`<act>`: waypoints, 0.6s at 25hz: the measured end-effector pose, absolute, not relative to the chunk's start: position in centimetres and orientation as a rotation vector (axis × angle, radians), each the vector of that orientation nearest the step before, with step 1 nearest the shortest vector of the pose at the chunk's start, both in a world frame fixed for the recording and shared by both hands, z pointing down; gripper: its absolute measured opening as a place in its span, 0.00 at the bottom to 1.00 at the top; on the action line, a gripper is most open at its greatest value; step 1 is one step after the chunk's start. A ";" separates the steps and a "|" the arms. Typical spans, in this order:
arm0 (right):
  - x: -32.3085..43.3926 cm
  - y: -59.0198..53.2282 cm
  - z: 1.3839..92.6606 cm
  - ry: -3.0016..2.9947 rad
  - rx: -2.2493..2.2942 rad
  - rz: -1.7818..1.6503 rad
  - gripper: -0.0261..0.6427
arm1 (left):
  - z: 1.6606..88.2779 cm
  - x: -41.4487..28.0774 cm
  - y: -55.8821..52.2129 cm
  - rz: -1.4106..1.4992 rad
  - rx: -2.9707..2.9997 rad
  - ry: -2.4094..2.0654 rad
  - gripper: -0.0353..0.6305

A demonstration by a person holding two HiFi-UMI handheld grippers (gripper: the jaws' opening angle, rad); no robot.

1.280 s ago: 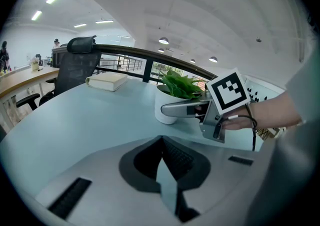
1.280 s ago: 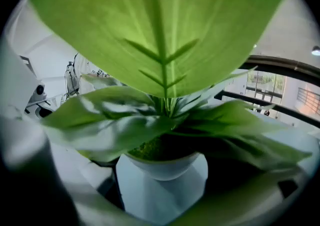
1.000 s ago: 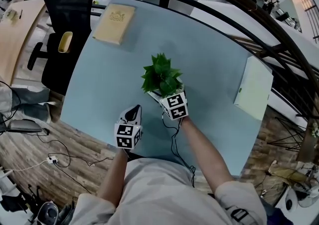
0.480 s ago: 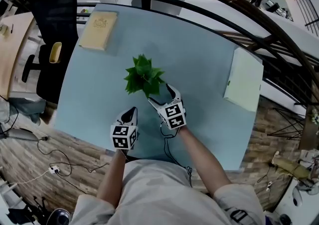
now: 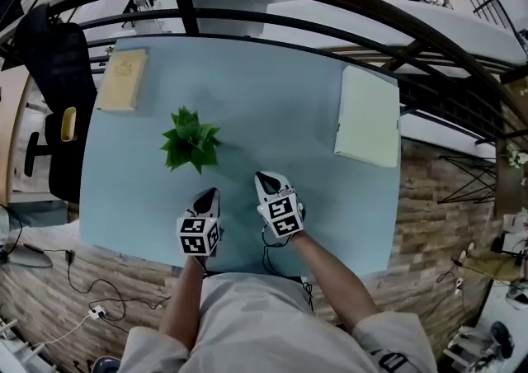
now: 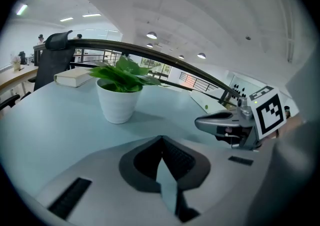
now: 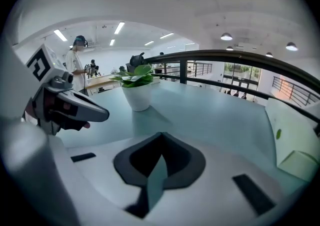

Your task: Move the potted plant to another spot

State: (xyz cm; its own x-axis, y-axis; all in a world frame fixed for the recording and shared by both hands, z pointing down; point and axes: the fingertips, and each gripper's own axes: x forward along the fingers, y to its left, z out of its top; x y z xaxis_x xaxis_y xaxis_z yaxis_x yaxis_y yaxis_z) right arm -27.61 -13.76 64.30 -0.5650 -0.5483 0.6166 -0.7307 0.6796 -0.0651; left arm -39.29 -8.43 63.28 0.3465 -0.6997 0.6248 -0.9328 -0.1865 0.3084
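The potted plant, green leaves in a white pot, stands upright and free on the pale blue table, left of centre. It also shows in the right gripper view as a pot ahead and left. My right gripper hovers near the table's front edge, well clear of the pot, its jaws closing to shut with nothing between them. My left gripper floats beside it, just in front of the plant, shut and empty. Each gripper sees the other: the right gripper and the left gripper.
A tan book lies at the table's far left corner. A pale green flat box sits at the right edge. A black chair stands left of the table, and a dark curved railing runs behind it.
My right gripper let go of the pot, drew back toward the front edge and closed its jaws. The plant stays standing on the table. My left gripper shifted slightly.
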 end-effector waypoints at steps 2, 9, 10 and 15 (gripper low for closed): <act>-25.8 -12.8 64.5 -2.323 0.985 0.432 0.04 | 63.1 -37.4 -8.7 0.462 1.982 -1.393 0.07; -19.1 -10.4 62.9 -2.288 1.071 0.449 0.04 | 61.3 -30.8 -8.6 0.423 2.067 -1.303 0.07; -18.2 -10.1 62.7 -2.285 1.087 0.449 0.04 | 60.9 -30.0 -8.6 0.410 2.079 -1.293 0.07; -14.8 -9.2 60.7 -2.291 1.164 0.416 0.04 | 59.2 -27.4 -8.4 0.427 2.125 -1.282 0.07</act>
State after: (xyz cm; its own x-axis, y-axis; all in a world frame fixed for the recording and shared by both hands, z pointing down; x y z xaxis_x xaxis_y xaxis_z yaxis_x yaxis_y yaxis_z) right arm -14.84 -9.19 60.66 -0.4871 -0.6498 0.5836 -0.8134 0.5809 -0.0321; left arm -27.38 -8.36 59.16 0.4784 -0.6793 0.5565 -0.8773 -0.3421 0.3366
